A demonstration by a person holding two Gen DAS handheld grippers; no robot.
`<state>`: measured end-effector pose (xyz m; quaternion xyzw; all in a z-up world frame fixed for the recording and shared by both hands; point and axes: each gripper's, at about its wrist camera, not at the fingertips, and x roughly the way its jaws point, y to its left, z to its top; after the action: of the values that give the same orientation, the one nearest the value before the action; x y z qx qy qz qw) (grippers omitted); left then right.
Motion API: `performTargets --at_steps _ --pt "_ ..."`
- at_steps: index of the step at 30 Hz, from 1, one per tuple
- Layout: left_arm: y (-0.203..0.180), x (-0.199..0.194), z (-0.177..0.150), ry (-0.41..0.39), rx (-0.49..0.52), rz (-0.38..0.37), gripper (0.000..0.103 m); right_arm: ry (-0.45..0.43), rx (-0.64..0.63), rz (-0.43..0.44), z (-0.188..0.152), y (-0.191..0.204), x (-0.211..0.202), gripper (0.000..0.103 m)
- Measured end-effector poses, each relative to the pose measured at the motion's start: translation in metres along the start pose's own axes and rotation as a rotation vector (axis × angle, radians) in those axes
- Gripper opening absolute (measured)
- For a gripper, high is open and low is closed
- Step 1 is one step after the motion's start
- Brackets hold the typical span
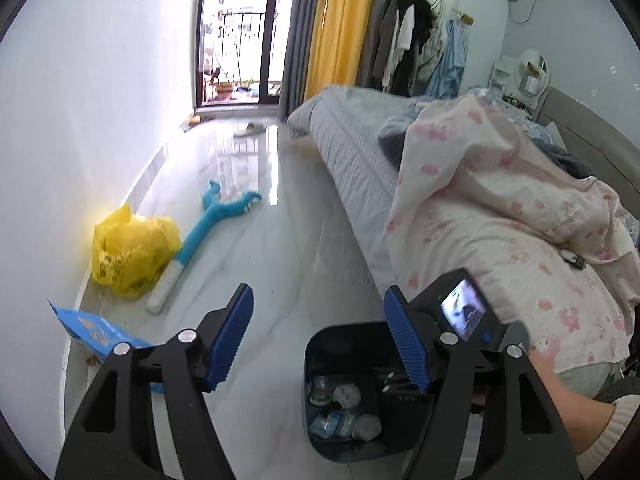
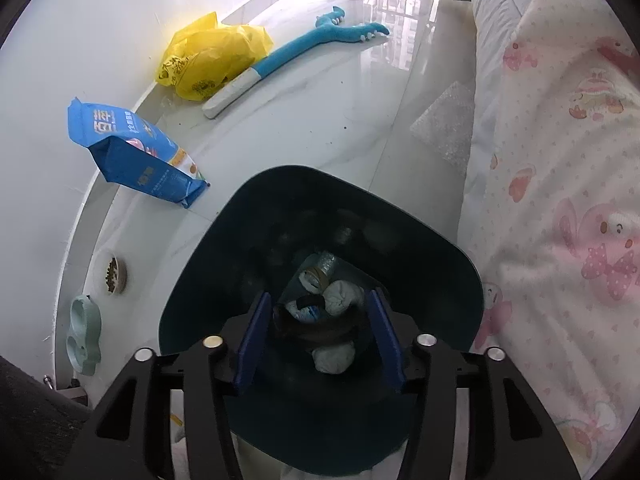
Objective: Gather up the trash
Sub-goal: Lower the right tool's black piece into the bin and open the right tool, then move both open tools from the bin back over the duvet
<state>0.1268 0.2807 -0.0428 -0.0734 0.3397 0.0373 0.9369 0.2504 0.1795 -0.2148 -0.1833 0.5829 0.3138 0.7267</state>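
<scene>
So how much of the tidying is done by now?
Some is done: the dark bin already holds crumpled wads and plastic wrappers. Nothing is in hand; the right gripper is open right over the bin, and the left gripper is open too. Possibly left: the yellow bag and blue packet on the floor by the wall.

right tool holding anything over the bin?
No: the right tool is open and empty above the dark teal plastic bin.
</scene>
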Motion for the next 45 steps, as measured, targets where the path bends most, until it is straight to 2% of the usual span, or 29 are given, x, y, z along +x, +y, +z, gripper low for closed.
performTargets --at_steps 2,10,18,24,31,34,37,45 --pt "-0.002 -0.006 0.004 -0.024 0.0 -0.009 0.069 -0.001 -0.001 0.0 -0.001 -0.001 -0.001 0.065" --pt "-0.012 -0.023 0.016 -0.083 0.001 -0.027 0.066 -0.048 -0.008 0.001 -0.001 -0.007 -0.022 0.068" --pt "-0.025 -0.029 0.032 -0.132 -0.026 -0.023 0.067 -0.185 -0.004 0.0 -0.003 -0.024 -0.072 0.068" --pt "-0.045 -0.031 0.042 -0.165 -0.028 -0.057 0.068 -0.293 0.034 -0.036 -0.012 -0.056 -0.113 0.07" --pt "-0.09 -0.026 0.051 -0.178 0.023 -0.098 0.068 -0.389 0.106 -0.088 -0.026 -0.103 -0.155 0.072" --pt "-0.108 -0.02 0.054 -0.177 0.034 -0.107 0.069 -0.419 0.128 -0.119 -0.034 -0.122 -0.17 0.073" --pt "-0.128 -0.014 0.058 -0.176 0.043 -0.12 0.078 -0.447 0.153 -0.152 -0.043 -0.14 -0.183 0.074" --pt "-0.176 0.003 0.062 -0.171 0.126 -0.147 0.078 -0.494 0.222 -0.21 -0.072 -0.192 -0.211 0.076"
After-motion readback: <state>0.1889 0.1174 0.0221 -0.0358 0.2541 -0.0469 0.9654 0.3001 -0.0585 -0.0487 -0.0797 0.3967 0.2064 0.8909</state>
